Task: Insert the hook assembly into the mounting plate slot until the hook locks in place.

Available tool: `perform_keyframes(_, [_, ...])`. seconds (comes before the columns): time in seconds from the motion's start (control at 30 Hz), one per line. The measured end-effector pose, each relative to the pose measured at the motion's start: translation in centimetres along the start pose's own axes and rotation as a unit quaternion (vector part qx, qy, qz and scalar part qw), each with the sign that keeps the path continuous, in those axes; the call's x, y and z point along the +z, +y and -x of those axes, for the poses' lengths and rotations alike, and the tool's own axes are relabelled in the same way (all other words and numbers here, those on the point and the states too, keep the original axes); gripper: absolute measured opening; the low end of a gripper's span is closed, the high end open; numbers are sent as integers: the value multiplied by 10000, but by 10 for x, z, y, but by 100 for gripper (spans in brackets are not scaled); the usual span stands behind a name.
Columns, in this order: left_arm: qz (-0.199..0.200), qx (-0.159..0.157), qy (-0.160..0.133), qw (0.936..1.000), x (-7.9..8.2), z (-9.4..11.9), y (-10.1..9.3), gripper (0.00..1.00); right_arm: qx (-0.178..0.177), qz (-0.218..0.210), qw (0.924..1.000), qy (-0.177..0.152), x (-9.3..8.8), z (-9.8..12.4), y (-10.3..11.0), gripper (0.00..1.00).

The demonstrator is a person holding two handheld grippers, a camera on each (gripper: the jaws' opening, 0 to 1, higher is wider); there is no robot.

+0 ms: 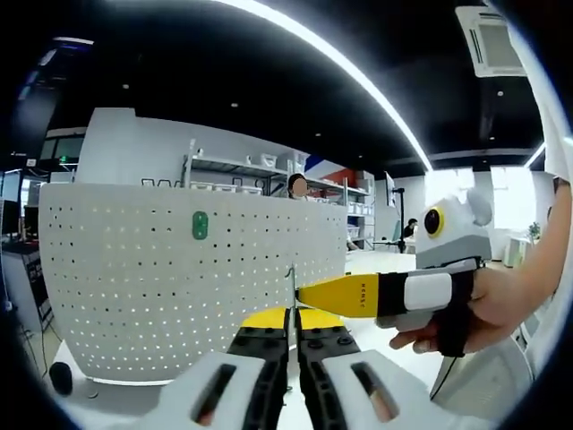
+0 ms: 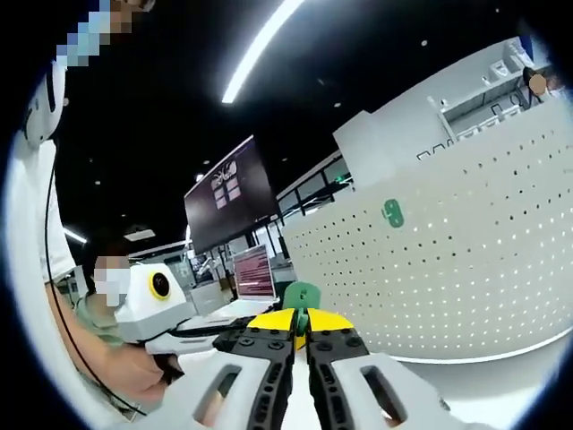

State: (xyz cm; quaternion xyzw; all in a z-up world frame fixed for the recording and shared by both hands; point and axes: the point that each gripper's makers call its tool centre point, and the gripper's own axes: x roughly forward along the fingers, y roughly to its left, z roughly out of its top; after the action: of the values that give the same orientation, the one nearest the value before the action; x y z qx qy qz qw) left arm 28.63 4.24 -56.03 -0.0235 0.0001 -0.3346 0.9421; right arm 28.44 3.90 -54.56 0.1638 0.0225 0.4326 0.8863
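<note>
We hold both grippers up before the perforated mounting plate (image 1: pixel 179 269). The left gripper (image 1: pixel 292 336) clamps a thin metal piece, the right gripper (image 2: pixel 301 336) clamps the green hook assembly (image 2: pixel 300 296), keeping both ready; another green piece (image 1: pixel 200 225) sits near the plate's top edge.

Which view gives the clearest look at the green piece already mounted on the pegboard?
The left gripper view. There the green piece faces the camera squarely on the white pegboard, upper left of centre. In the right gripper view the same piece shows at an oblique angle on the tilted board, smaller and less distinct.
</note>
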Motion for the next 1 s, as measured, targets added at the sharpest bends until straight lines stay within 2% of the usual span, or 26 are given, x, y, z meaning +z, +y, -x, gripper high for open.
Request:
perform_keyframes(0.2, [-98,30,-27,9999,1,0,1,1,-5,-67,10000,4,0,-1,1,1])
perform_keyframes(0.43, [25,26,-8,10000,0,0,3,2,-3,65,10000,71,0,-2,1,0])
perform_keyframes(0.5, [-223,36,0,9997,0,0,3,3,6,74,9999,81,-1,-2,2,0])
perform_keyframes(0.6, [-293,31,39,9996,-2,1,2,5,15,97,9999,126,-2,-3,2,0])
perform_keyframes(0.77, [-182,59,151,9997,-9,3,8,24,3,36,9999,110,-1,-2,-1,0])
perform_keyframes(0.87, [-185,99,148,9997,-11,3,10,40,-5,-1,9999,162,-3,-1,-2,0])
perform_keyframes(1.0, [-175,219,162,9995,-13,3,16,67,-25,-36,9999,165,-3,-1,-2,0])
